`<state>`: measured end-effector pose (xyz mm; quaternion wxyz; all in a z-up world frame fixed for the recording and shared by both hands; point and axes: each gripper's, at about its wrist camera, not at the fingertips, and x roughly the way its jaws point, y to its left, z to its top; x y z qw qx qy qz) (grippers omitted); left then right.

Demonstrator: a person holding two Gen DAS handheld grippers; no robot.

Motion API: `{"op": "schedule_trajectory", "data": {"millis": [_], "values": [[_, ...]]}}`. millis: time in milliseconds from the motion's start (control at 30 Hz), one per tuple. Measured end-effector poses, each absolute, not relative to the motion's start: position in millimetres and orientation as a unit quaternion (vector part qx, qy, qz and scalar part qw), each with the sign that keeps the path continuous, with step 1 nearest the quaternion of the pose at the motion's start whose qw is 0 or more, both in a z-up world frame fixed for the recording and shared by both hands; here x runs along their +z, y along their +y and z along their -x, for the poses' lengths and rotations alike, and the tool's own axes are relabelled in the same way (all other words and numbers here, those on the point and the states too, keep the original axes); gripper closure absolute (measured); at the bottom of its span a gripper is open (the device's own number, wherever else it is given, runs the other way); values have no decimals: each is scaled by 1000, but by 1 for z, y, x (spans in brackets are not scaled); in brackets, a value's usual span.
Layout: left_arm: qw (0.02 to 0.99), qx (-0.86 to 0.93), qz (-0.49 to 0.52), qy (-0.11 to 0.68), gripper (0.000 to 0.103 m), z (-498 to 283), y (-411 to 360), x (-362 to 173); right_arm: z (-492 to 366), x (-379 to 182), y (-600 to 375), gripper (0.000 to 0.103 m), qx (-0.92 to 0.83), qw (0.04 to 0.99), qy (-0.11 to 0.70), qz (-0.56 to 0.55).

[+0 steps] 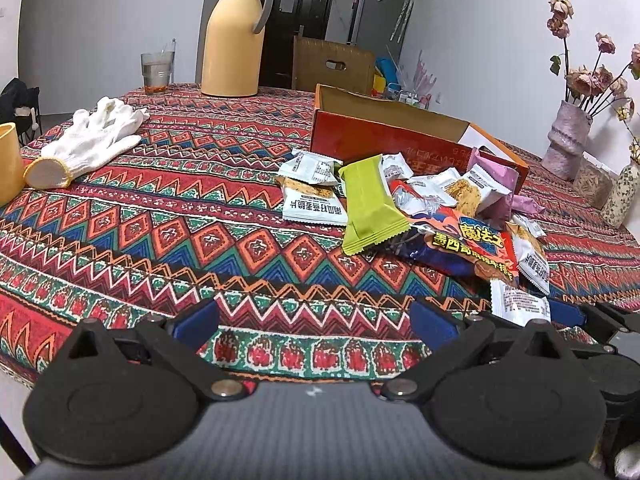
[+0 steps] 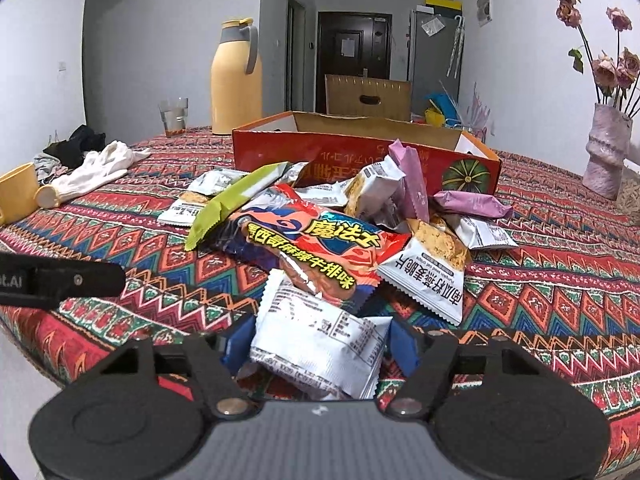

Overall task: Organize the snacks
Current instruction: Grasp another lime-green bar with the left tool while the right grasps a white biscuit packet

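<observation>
Packet [image 2: 320, 340] sits clamped in your right claw [image 2: 318, 346], light and slippery, so hold its middle; left claw [image 1: 316, 322] gapes empty at nine o'clock.

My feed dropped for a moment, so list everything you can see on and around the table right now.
White snack packet: one, between the right gripper's fingers.
Snack pile: many packets, white, green, orange-blue, pink, in front of the box.
Green wafer packet: one, left side of pile.
Orange-blue noodle bag: one, pile centre.
Red cardboard box: one, open, behind pile.
White gloves: a heap, table's left.
Yellow thermos: one, far edge.
Glass: one, clear, beside thermos.
Yellow mug: one, left edge.
Pink vase: one, dried flowers, right.
Patterned tablecloth: one, red multicolour.
Left gripper: open, empty.
Right gripper: around the white packet.
</observation>
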<state>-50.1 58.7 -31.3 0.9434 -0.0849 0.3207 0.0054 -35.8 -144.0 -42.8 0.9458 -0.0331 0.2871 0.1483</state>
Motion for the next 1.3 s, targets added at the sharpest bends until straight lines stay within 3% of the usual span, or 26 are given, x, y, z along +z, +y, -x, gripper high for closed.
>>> {"op": "schedule_trajectory", "data": {"millis": [133,167,600,1133,1300], "values": [[944,5,83,319,0,51,56,-30,39,-42,-146,44,153,946,285,33],[944,5,83,319,0,51,56,-29,40,-42,-147,50,155,945,285,31],[944,4,81,320,0,33,45,-16,40,-24,-177,50,151,957,246,0],[939,19,86,333,0,-58,34,-2,-22,-2,-239,50,91,972,212,-38],[934,18,83,347,10,-92,31,-7,-47,-7,-249,50,84,971,220,-43]]}}
